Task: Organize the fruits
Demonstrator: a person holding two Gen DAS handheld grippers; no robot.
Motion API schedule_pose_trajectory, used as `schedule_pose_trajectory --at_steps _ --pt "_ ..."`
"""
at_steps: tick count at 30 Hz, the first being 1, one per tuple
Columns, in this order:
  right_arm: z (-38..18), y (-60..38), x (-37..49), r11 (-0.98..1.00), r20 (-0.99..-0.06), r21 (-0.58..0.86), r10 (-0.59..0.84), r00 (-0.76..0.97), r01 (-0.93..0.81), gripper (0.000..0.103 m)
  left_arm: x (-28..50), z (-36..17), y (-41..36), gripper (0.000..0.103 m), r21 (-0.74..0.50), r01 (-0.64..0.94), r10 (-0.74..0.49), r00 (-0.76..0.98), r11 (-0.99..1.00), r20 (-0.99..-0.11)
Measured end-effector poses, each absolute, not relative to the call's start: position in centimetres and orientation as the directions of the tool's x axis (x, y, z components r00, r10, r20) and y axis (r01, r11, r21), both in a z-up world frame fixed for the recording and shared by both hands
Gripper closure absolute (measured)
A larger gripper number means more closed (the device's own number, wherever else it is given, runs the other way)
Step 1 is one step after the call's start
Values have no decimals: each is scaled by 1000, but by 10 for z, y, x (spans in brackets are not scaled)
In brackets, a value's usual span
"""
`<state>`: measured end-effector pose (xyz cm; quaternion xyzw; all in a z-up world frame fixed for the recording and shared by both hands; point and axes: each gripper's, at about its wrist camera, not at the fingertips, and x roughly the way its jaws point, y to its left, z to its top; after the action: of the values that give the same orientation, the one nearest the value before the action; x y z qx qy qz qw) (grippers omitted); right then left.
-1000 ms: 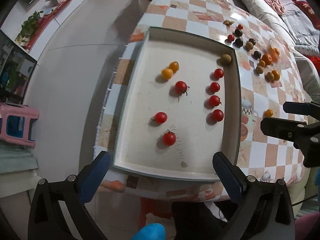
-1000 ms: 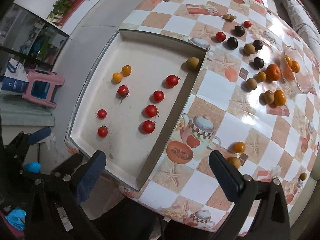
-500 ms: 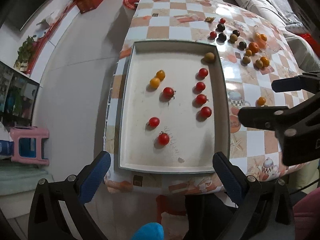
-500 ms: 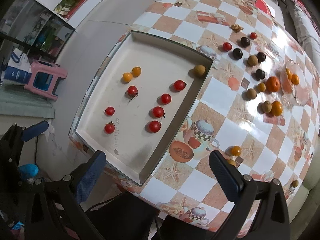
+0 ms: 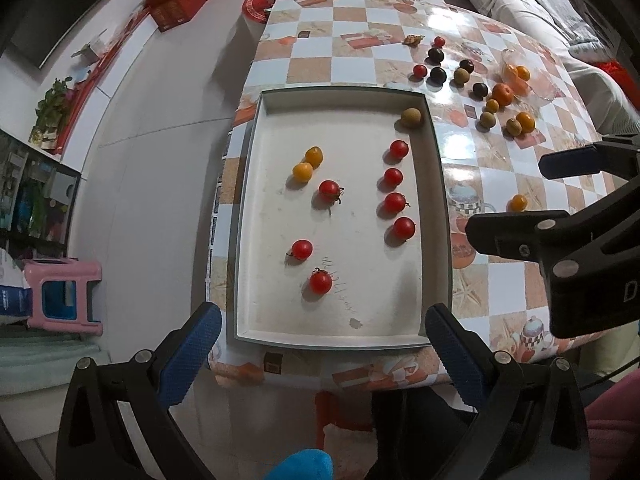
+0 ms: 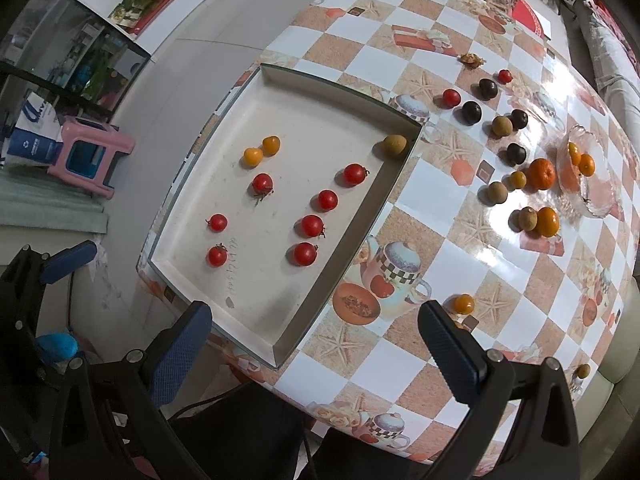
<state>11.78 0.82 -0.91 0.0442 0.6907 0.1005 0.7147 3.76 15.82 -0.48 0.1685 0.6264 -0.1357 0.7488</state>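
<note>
A white tray (image 5: 280,332) (image 6: 256,344) sits at the table's near left edge. It holds several red cherry tomatoes (image 5: 394,202) (image 6: 312,225), two yellow ones (image 5: 303,171) (image 6: 253,156) and a brown longan (image 5: 411,117) (image 6: 395,145) in its far right corner. More fruit lies loose on the checkered table: dark plums (image 6: 472,112), longans, oranges (image 6: 542,173), a small orange tomato (image 6: 463,303) (image 5: 519,202). My left gripper (image 5: 320,354) is open and empty, held high before the tray's near edge. My right gripper (image 6: 316,352) is open and empty above the table's near edge.
A glass bowl (image 6: 592,196) with small oranges stands at the far right of the table. A pink stool (image 5: 60,300) (image 6: 90,152) stands on the floor to the left. Red boxes (image 5: 180,0) and packets lie beyond the table's far end.
Both grippers have pulled back and risen, so the tray and table look smaller and farther. The fruit has not moved. Both stay open.
</note>
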Motion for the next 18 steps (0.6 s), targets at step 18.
schedule_pose_trajectory --at_steps 18 --pt "-10 2 118 976 -979 203 205 18 -83 0 36 -5 146 0 99 446 21 178 890 -984"
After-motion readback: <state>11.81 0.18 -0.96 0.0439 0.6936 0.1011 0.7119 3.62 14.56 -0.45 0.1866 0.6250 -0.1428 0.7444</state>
